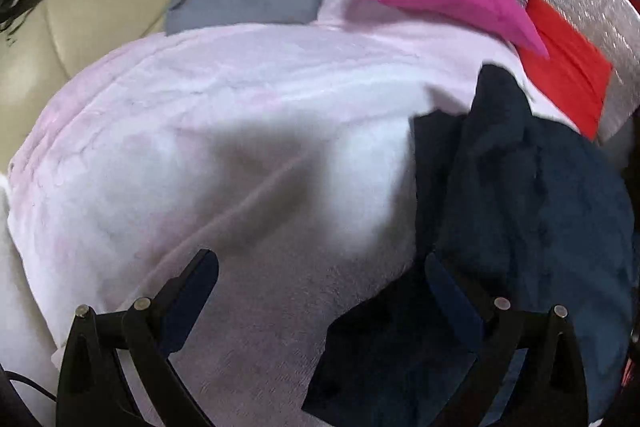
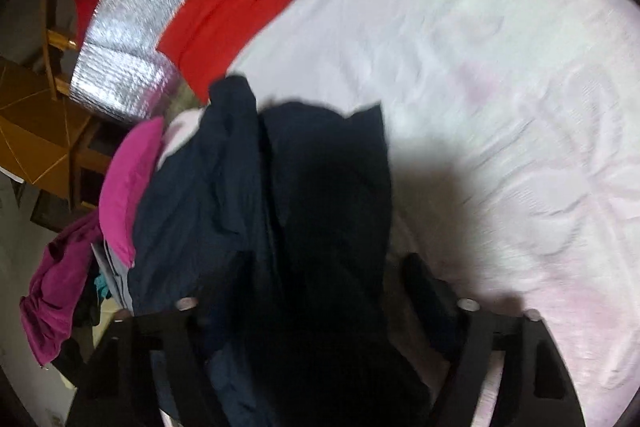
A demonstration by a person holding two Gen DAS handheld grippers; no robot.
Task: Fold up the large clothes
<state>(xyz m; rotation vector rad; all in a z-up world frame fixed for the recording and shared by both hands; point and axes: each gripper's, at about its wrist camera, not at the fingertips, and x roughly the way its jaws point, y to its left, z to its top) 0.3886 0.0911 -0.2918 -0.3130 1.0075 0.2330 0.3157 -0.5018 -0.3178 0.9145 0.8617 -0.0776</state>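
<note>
Dark garment: navy cloth (image 2: 256,195) heaped on the pale pink blanket (image 1: 248,131), toward its edge near the red cloth (image 1: 568,67).
My left jaws: the left gripper (image 1: 320,279) stands wide, nothing between.
My right jaws: the right gripper (image 2: 304,291) straddles the navy cloth; whether the pads press it, I cannot tell.
Hard to see: one right finger is buried in cloth; both views are blurred.
Containers: none that I can make out.

One navy garment (image 2: 256,187), one pink blanket (image 1: 240,115), two tongs.
</note>
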